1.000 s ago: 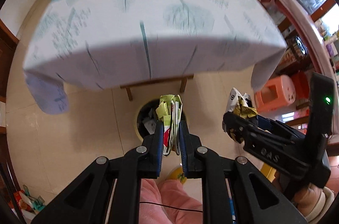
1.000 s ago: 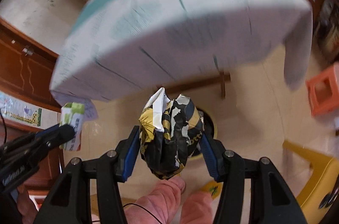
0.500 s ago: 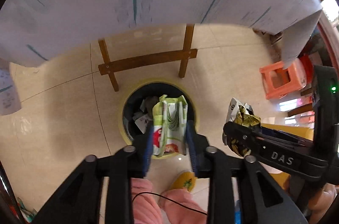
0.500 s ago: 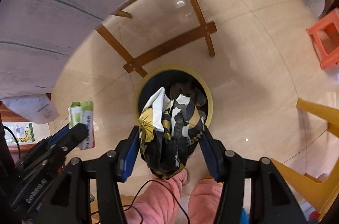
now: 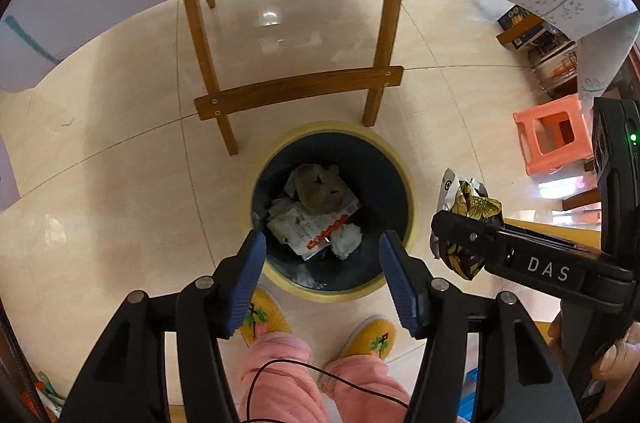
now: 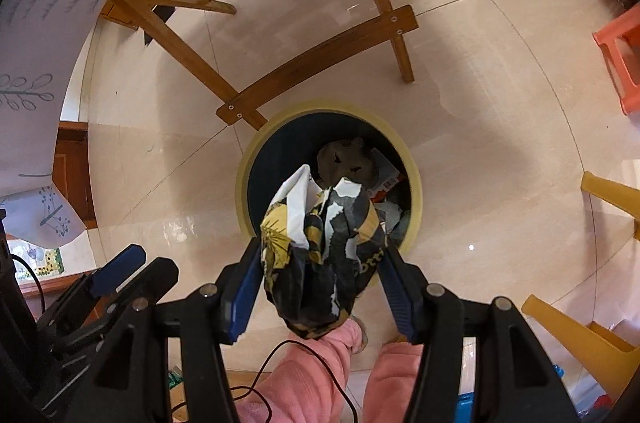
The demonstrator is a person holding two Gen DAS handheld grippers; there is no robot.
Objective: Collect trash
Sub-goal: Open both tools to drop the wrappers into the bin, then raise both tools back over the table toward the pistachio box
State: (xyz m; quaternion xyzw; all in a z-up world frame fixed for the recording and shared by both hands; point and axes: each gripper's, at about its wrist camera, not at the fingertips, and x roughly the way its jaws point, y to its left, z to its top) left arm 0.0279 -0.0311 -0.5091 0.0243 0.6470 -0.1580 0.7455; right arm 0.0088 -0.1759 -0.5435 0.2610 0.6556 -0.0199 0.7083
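Left gripper hangs right over the bin with its jaws just spread wide and empty — so its trash dropped in — while the right gripper squeezes a crumpled black-and-yellow wrapper above the rim, ready to drop next.

Both claws point steeply down above the person's pink-trousered legs and yellow slippers. The left claw has just been opening, with nothing between its blue pads. The right claw grips a crumpled wrapper.
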